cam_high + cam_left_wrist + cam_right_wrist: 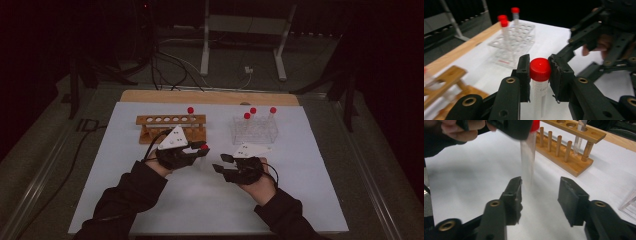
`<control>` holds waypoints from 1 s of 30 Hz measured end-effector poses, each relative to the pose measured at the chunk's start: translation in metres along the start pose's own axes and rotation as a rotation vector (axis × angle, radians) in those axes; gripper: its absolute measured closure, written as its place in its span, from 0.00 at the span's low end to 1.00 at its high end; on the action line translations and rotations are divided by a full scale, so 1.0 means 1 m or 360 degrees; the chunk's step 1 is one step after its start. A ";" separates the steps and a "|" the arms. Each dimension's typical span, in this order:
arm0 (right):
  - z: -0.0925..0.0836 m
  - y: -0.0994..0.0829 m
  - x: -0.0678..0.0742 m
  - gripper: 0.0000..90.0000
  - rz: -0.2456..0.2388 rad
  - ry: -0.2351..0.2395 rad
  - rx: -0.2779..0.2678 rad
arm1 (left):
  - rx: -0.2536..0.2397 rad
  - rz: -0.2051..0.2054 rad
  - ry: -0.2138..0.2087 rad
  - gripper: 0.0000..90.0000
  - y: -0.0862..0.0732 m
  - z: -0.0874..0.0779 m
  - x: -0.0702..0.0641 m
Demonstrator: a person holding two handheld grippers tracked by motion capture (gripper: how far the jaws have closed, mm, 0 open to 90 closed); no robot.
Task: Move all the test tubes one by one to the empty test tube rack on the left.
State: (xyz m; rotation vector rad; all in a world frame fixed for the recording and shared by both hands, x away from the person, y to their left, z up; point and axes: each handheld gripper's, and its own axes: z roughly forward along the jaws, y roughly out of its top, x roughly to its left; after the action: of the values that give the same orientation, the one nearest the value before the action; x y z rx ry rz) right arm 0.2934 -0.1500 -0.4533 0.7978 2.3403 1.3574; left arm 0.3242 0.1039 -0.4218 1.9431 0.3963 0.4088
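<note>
With my left gripper (539, 72) clamped on the light, slippery tube (539, 85) just under its red cap, my right gripper (540, 195) gapes empty beside the wooden rack (571, 152).

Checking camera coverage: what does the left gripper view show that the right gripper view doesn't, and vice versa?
Left gripper view alone: the red cap clamped between the left gripper pads, and the clear plastic rack holding three capped tubes.
Right gripper view alone: the right gripper jaws open with nothing between them, and a tube standing in the wooden rack.
Both: the held tube, the wooden rack, the white table cover.
</note>
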 end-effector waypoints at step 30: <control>-0.004 0.003 -0.001 0.01 0.0026 0.0056 -0.0055 | -0.0197 -0.0195 0.0527 0.80 0.026 -0.021 0.076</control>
State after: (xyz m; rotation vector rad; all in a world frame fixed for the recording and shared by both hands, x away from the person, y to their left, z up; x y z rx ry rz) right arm 0.2929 -0.1518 -0.4489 0.7911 2.3348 1.4263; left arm 0.3842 0.1450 -0.3828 1.7224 0.6835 0.6620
